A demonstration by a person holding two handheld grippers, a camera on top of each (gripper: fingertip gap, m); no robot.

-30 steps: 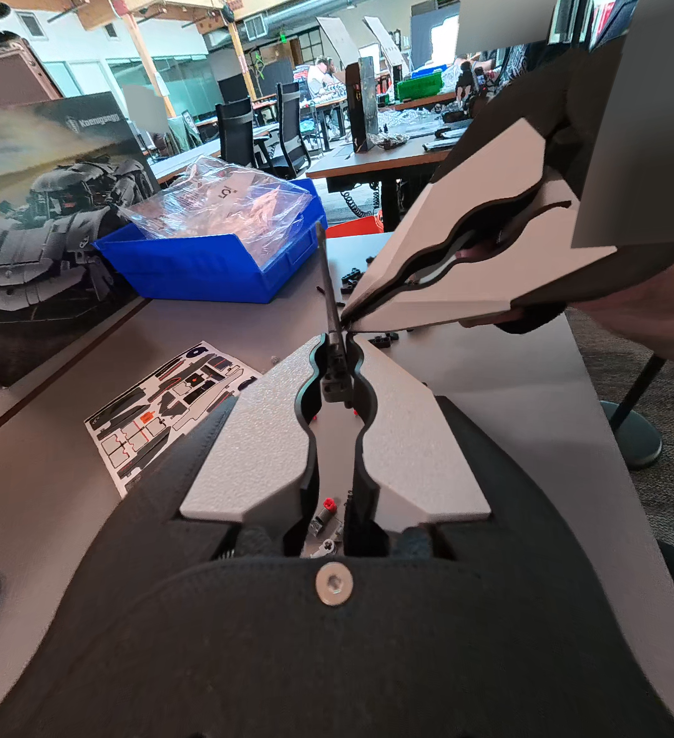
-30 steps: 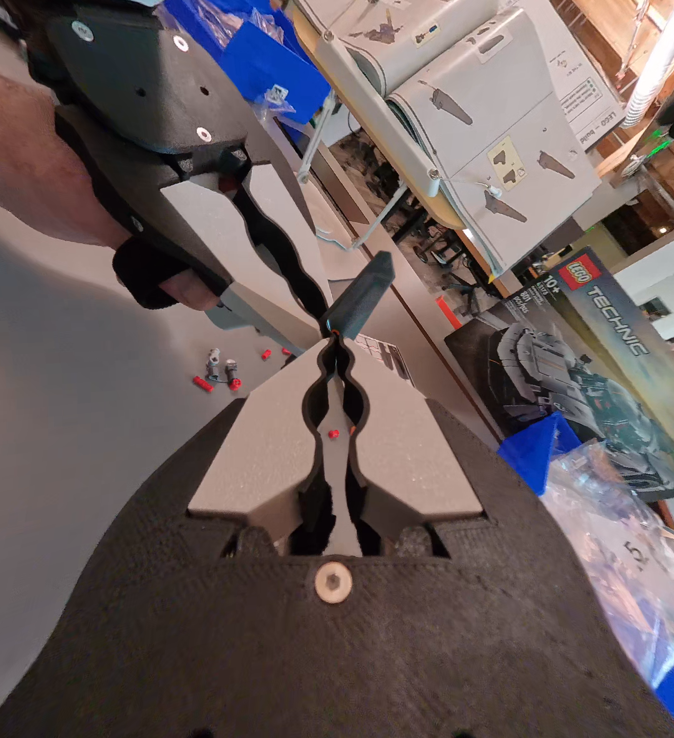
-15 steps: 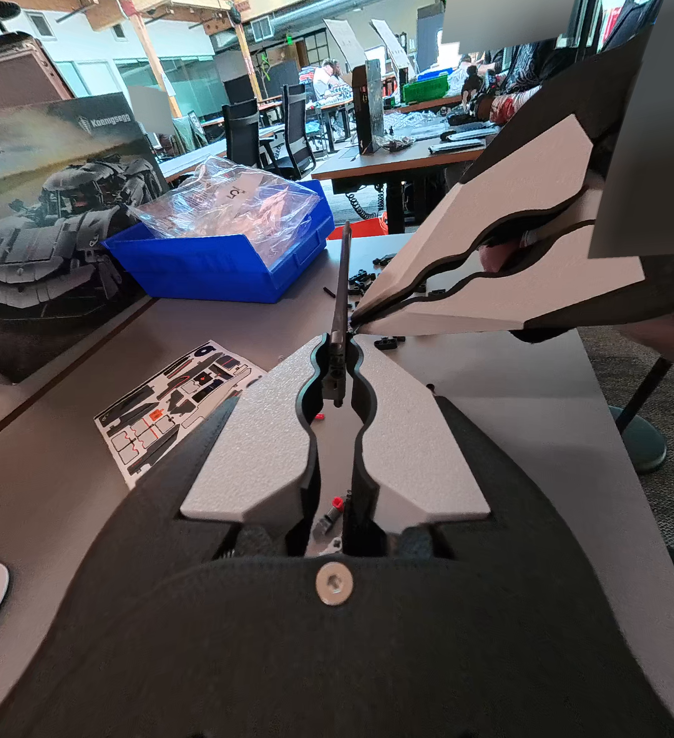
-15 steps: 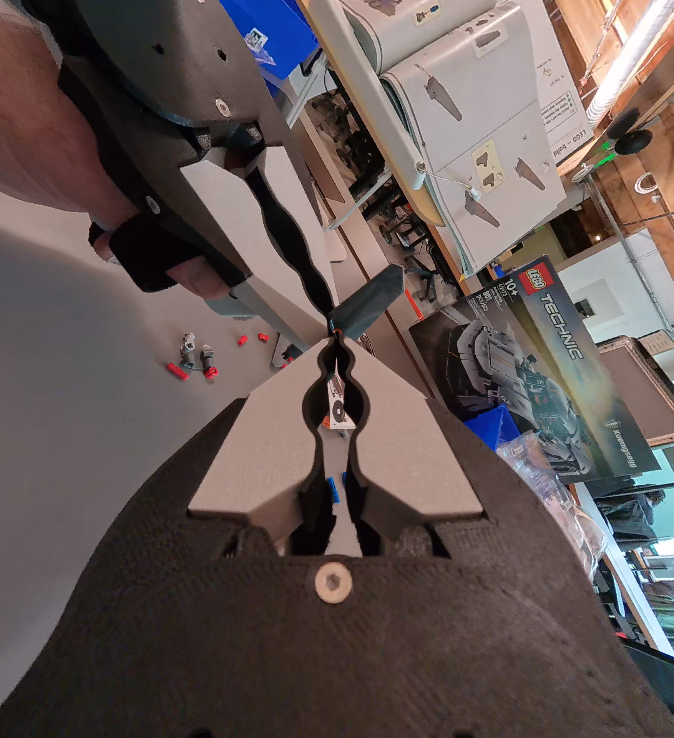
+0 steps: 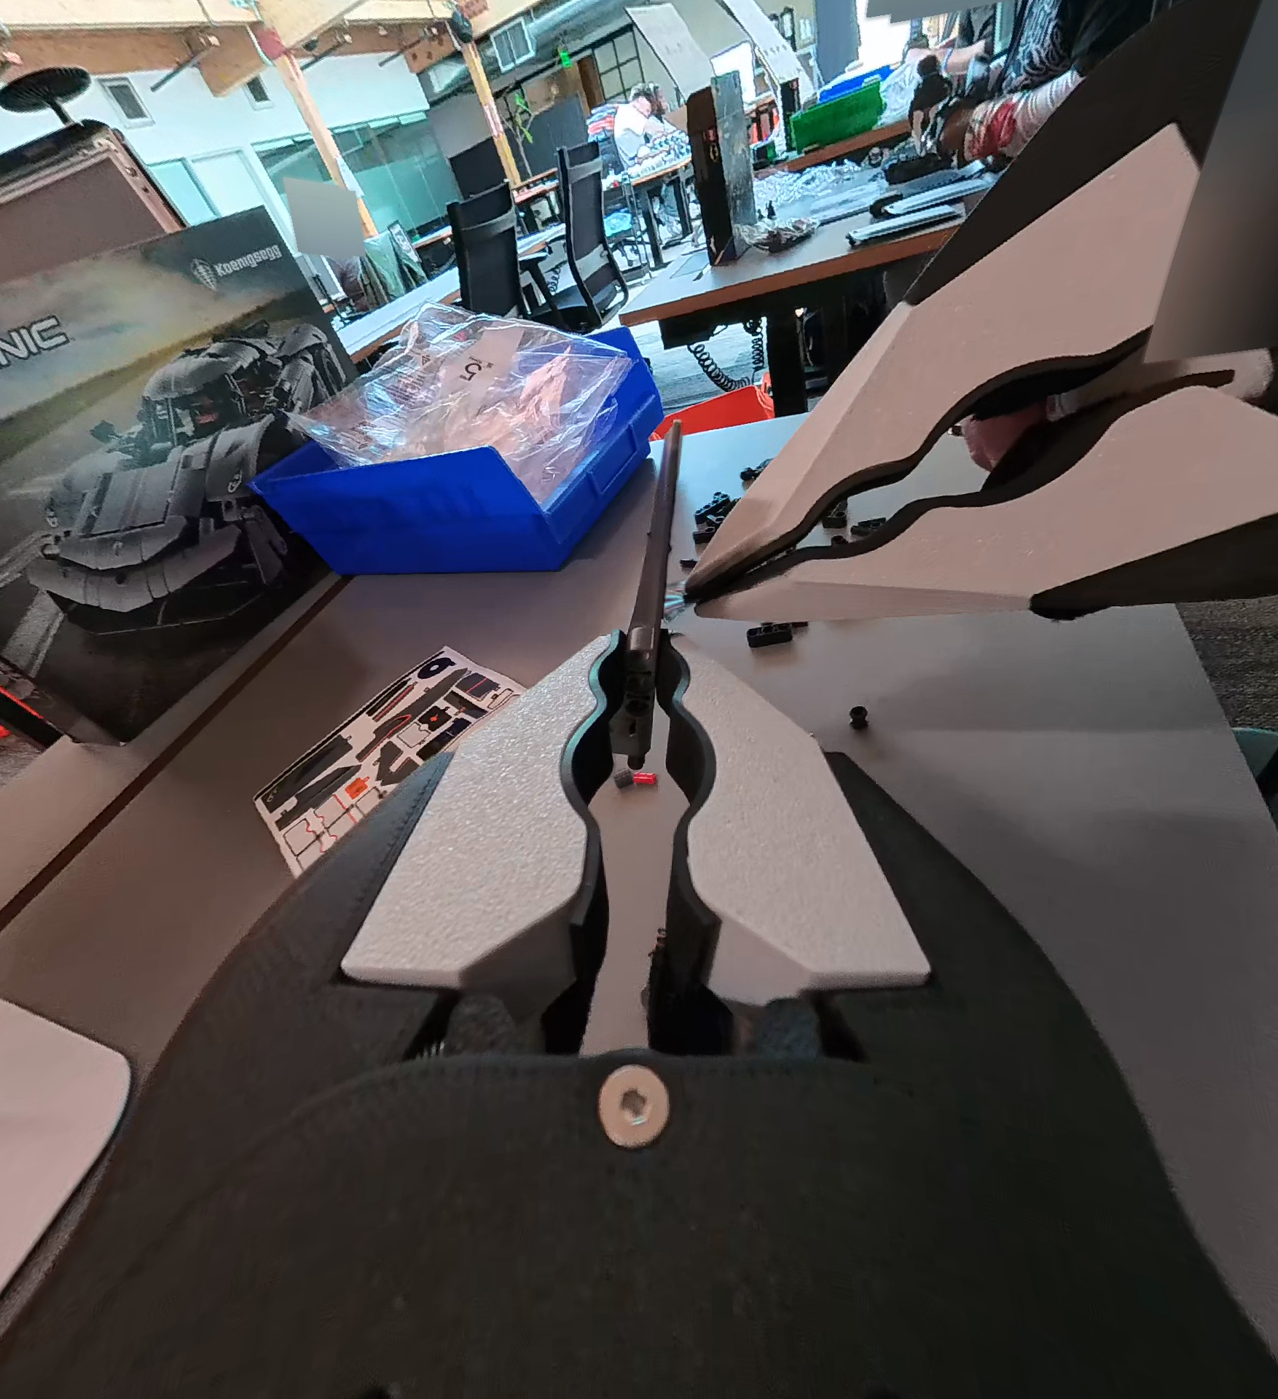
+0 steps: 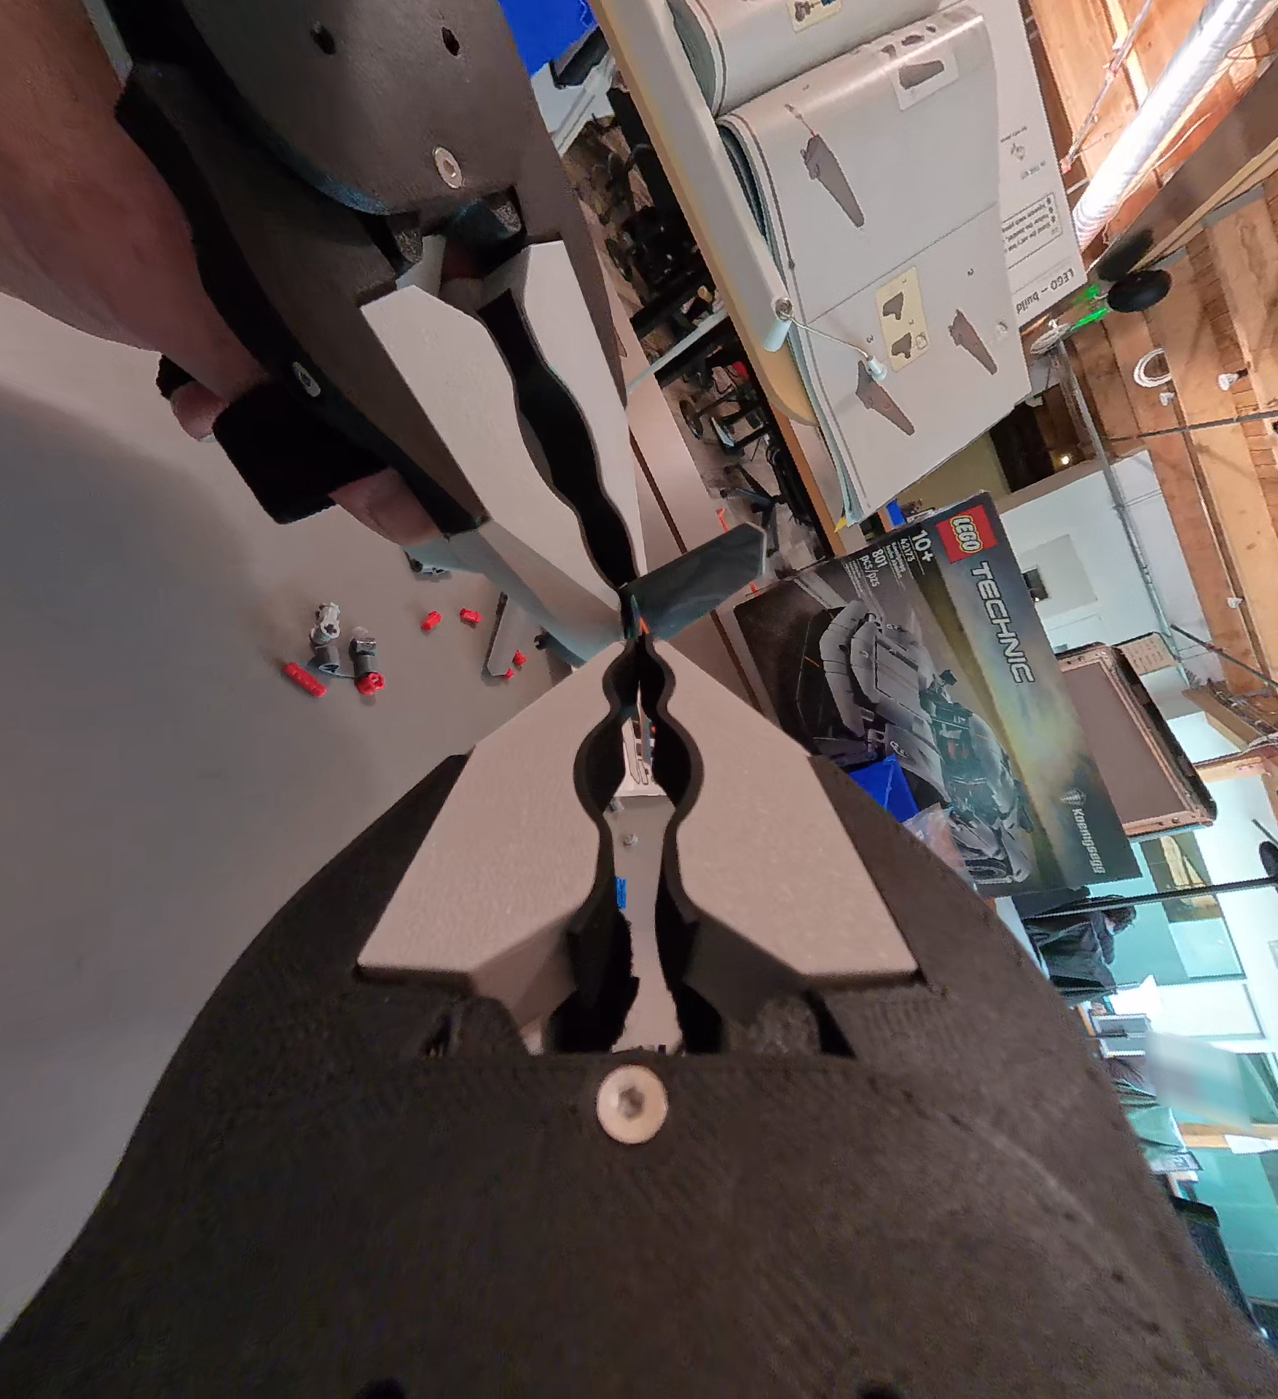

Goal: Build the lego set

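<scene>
Both my grippers closed at a dark panel.
My left gripper pinches the dark panel; my right gripper, fingers together, meets its edge above the table.

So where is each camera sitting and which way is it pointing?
Left wrist view: on the left tongs, facing across the table to the blue bin; they pinch a dark panel.
Right wrist view: on the right tongs, rolled sideways, facing the set box; a hand shows.
Shared: panel, box, opposite tongs.

Bag in bin, beside box
</scene>
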